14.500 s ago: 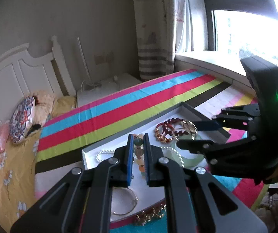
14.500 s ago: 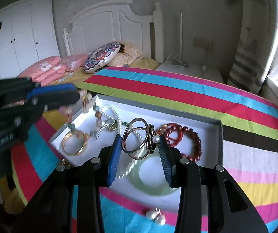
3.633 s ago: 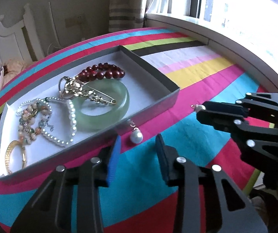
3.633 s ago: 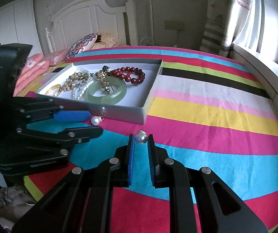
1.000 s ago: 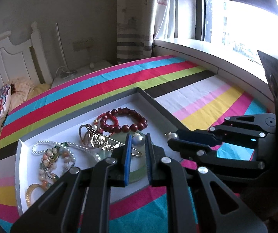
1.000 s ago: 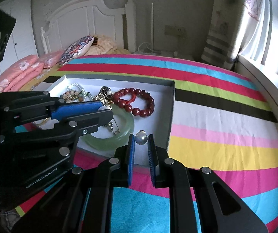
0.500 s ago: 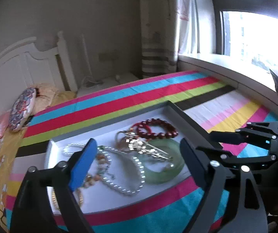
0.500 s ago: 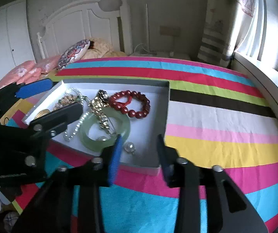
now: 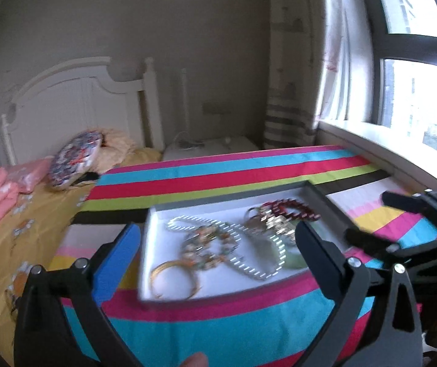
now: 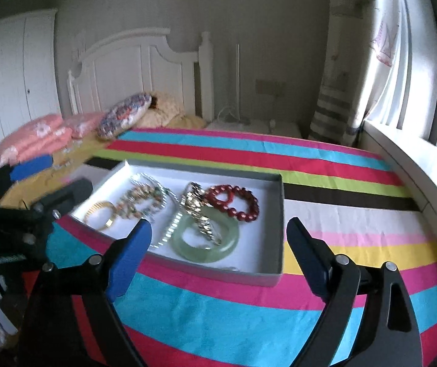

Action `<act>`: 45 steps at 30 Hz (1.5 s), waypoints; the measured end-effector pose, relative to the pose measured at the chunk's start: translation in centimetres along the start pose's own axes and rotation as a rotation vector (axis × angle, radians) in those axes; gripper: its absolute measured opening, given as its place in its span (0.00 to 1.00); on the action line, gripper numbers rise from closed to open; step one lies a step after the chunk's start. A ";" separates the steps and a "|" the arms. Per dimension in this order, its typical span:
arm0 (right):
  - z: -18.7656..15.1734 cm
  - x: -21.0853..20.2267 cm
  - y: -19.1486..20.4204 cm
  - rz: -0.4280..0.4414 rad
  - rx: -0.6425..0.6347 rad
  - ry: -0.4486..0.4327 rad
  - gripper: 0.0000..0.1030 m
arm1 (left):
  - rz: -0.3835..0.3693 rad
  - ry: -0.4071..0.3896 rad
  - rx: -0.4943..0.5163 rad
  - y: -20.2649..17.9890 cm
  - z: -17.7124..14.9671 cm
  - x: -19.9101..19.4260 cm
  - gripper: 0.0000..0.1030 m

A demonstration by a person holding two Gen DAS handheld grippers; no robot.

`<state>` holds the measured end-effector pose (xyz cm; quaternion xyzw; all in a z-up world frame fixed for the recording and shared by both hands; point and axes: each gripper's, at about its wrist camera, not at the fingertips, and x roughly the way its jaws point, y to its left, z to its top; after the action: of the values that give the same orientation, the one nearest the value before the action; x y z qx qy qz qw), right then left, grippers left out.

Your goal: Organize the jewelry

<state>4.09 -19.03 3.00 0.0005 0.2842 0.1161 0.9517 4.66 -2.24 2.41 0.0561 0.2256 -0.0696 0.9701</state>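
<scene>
A shallow white box [image 10: 275, 202] with grey walls lies on the striped cloth; it also shows in the left wrist view [image 9: 146, 263]. In it lie a green jade bangle [image 10: 206, 246], a red bead bracelet [image 10: 233, 202], a gold brooch [image 10: 197, 205], a pearl strand [image 9: 243, 263], a mixed bead bracelet [image 10: 140, 200] and a gold bangle [image 10: 99, 212]. My left gripper [image 9: 215, 244] is wide open and empty, held back above the box's near side. My right gripper [image 10: 218, 244] is wide open and empty, above the near edge.
The striped cloth [image 10: 249, 315] covers the table up to a window sill [image 10: 414, 165] on the right. A bed with pink bedding [image 10: 35, 137] and a patterned cushion [image 10: 125, 114] lies beyond on the left. A white headboard [image 10: 136, 70] stands behind.
Both grippers have opened wider and drawn back and up from the box. The pearl earrings they held a second ago are out of the jaws; the views are blurred by the motion.
</scene>
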 end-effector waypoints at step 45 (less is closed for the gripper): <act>-3.2 1.4 1.1 -0.066 0.067 -0.019 0.84 | 0.056 0.033 -0.078 1.8 -5.1 1.3 0.97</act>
<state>3.27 -17.88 -0.40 0.0243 0.2786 0.0750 0.9572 3.95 0.10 -2.61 0.0259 0.2426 -0.0328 0.9692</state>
